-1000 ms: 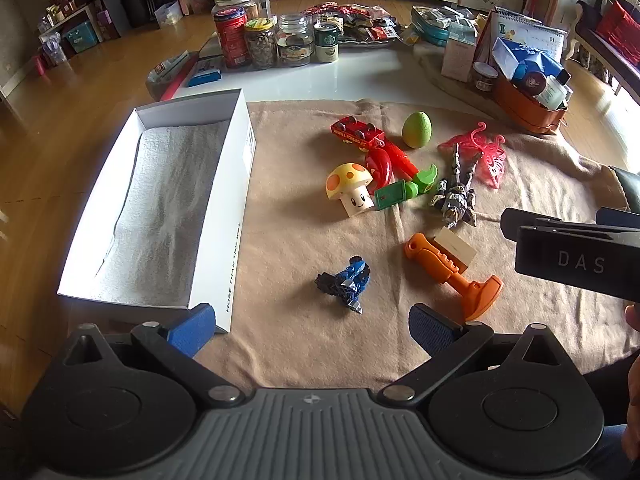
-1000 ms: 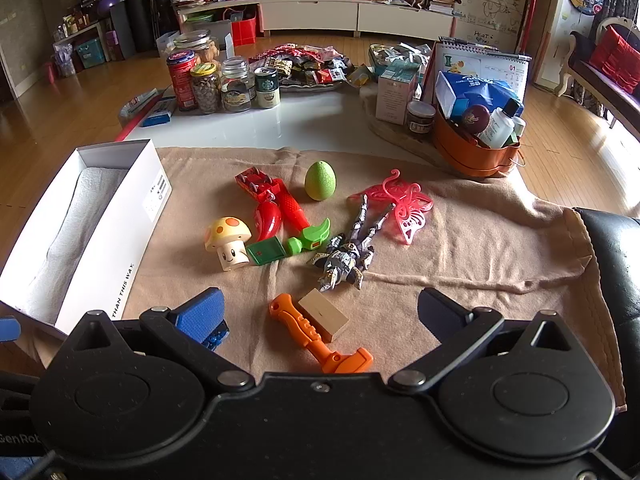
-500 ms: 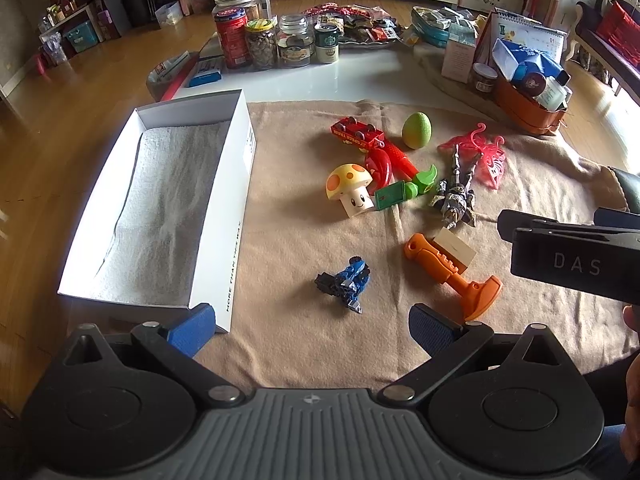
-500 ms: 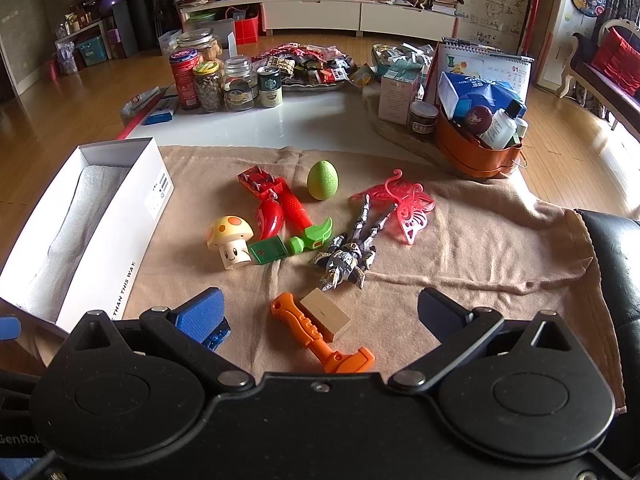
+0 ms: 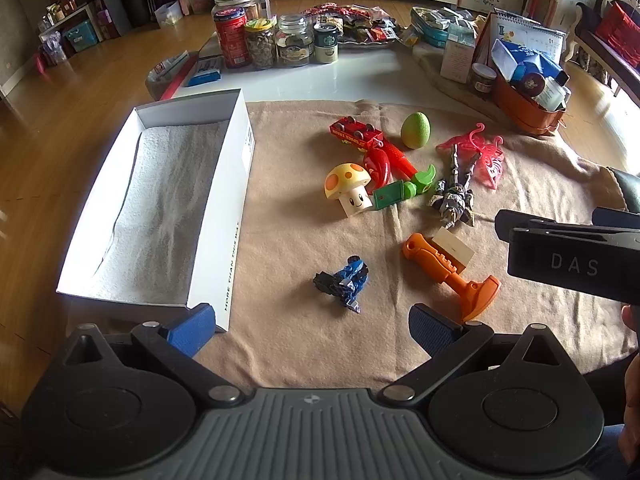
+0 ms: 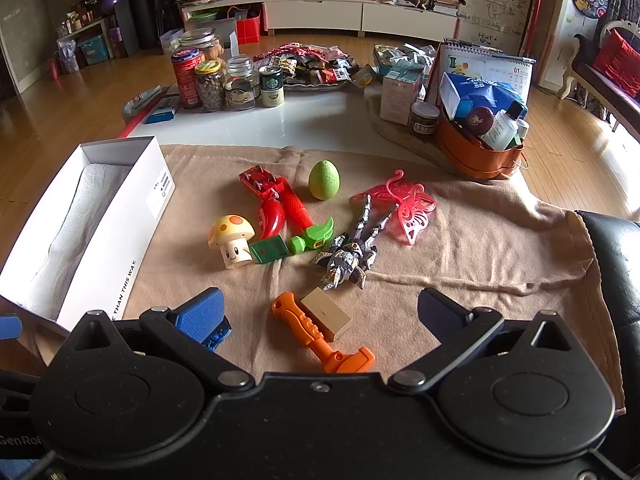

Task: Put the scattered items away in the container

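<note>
Toys lie scattered right of the white box (image 5: 224, 208) (nothing in it yet); the orange hammer (image 6: 320, 332) sits between the wide-open right gripper (image 6: 320, 312) fingers, handle pointing away-left, while the left gripper (image 5: 312, 320), also wide, faces the blue robot (image 5: 344, 280)

You see a matt beige cloth (image 6: 460, 248), soft and slightly creased, under the toys. The box (image 5: 236, 184) is smooth white card, lined with a rough grey towel (image 5: 160, 208). Hammer (image 6: 320, 332): glossy orange plastic, with a plain matt wood block (image 6: 326, 314) beside it. Mushroom (image 6: 231, 240): smooth painted finish, satin. Egg (image 6: 324, 180): green, crackle-textured surface. Butterfly (image 6: 408, 208): translucent pink plastic. Your gripper bodies are matt black plastic; the pads (image 6: 202, 312) are blue, finely ribbed. Table (image 6: 304, 120) beyond the cloth: glossy white. Jars (image 6: 240, 84): clear glass.
</note>
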The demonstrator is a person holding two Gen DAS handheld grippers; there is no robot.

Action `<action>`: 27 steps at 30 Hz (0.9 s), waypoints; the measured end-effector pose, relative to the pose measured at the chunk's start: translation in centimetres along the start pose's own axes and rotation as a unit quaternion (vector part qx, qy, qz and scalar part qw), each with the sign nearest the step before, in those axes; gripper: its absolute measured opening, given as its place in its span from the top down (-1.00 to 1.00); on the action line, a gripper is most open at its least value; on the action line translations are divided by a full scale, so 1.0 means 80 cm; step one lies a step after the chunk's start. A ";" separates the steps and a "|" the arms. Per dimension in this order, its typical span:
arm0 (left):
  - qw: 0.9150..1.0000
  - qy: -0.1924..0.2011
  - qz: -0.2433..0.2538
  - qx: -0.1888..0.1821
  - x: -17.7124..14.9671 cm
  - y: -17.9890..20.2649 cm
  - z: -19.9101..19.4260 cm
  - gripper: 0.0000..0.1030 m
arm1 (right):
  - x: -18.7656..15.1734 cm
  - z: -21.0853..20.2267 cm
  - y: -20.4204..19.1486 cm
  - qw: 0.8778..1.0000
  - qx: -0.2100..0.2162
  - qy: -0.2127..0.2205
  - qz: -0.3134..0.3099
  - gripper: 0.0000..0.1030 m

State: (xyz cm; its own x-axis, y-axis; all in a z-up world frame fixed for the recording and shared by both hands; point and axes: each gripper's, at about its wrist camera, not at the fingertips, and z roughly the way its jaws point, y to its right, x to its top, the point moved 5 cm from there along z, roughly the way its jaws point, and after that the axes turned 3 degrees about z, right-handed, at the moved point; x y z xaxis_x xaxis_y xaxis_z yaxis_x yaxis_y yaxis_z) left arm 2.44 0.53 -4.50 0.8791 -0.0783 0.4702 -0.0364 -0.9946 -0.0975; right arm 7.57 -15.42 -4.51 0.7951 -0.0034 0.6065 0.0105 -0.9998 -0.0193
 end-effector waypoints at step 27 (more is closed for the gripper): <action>1.000 0.006 0.000 -0.012 0.003 0.004 0.008 -0.99 | -0.002 0.004 -0.005 1.000 0.000 -0.002 0.000 -0.94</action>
State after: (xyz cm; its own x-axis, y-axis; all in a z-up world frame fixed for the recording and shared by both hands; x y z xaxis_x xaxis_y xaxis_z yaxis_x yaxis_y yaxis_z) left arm 2.90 0.23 -4.99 0.8736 -0.0786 0.4802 -0.0478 -0.9959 -0.0762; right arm 7.65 -15.04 -4.86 0.7979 -0.0024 0.6028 0.0114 -0.9998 -0.0192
